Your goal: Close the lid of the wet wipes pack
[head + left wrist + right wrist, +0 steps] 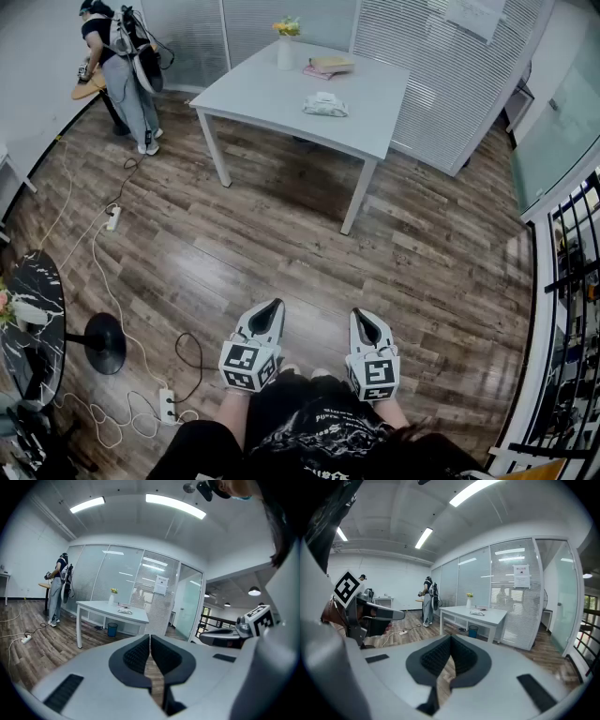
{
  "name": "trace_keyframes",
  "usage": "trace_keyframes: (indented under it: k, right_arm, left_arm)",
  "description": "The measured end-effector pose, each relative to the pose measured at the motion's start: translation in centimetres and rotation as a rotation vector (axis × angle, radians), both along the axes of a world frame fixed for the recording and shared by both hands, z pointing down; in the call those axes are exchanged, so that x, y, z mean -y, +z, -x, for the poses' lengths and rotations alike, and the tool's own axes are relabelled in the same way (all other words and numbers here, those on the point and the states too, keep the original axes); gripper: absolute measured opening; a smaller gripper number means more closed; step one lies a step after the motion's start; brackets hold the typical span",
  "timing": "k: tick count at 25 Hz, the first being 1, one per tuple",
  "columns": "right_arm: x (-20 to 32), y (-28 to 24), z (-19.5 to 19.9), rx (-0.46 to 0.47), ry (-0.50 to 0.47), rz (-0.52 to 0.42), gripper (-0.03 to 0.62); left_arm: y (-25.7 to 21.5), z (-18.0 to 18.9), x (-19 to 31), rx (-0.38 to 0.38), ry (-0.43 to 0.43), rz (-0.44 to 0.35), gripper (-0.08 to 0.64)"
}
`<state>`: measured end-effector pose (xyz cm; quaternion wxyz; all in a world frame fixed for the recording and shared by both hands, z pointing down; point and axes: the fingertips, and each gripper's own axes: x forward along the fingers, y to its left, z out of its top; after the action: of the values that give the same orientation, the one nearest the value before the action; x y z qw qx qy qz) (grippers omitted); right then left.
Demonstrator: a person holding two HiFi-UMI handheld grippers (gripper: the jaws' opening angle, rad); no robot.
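Observation:
The wet wipes pack point(325, 105) lies on a pale table point(272, 94) far across the room; it also shows small in the left gripper view as the wipes pack point(125, 611) and in the right gripper view as the wipes pack point(477, 613). My left gripper point(273, 307) and right gripper point(360, 317) are held side by side close to my body, well short of the table. Both point out over the wooden floor, a little below level. Each has its jaws shut with nothing between them.
A vase of flowers point(286, 42) and books point(326, 66) stand at the table's far side. A person point(122, 56) works at the back left. Cables and power strips point(167, 406) lie on the floor at left, near a round marble table point(28, 309). A railing point(572, 281) runs along the right.

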<state>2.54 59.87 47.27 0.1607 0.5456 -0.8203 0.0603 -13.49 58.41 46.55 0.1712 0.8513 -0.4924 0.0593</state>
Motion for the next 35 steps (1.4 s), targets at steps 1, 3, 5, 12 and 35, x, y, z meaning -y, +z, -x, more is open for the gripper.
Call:
trace_keyframes:
  k: [1,3,5,12,35]
  right_arm:
    - [0.0,-0.2,-0.4,-0.005,0.017,-0.006,-0.002]
    - [0.0,-0.5,-1.2,-0.014,0.046,-0.018,-0.002]
    - [-0.2,-0.8,-1.7,-0.022,0.062,-0.033,-0.002]
    - [-0.5,-0.6,-2.4,0.041,0.079,-0.053,0.000]
    - [17.4,2.4,-5.3,0.096,-0.050,0.000,0.000]
  left_arm:
    - [-0.2,0.0,-0.2,0.004,0.007,-0.010,0.014]
    - [-0.5,0.0,-0.6,0.012,0.016,-0.031,0.014]
    - [-0.7,0.1,-0.9,0.010,0.015,-0.050,0.014]
    - [-1.5,-0.8,-1.6,0.014,0.024,-0.098,0.014]
    - [-0.2,-6.3,12.6,0.049,-0.025,-0.026,0.014]
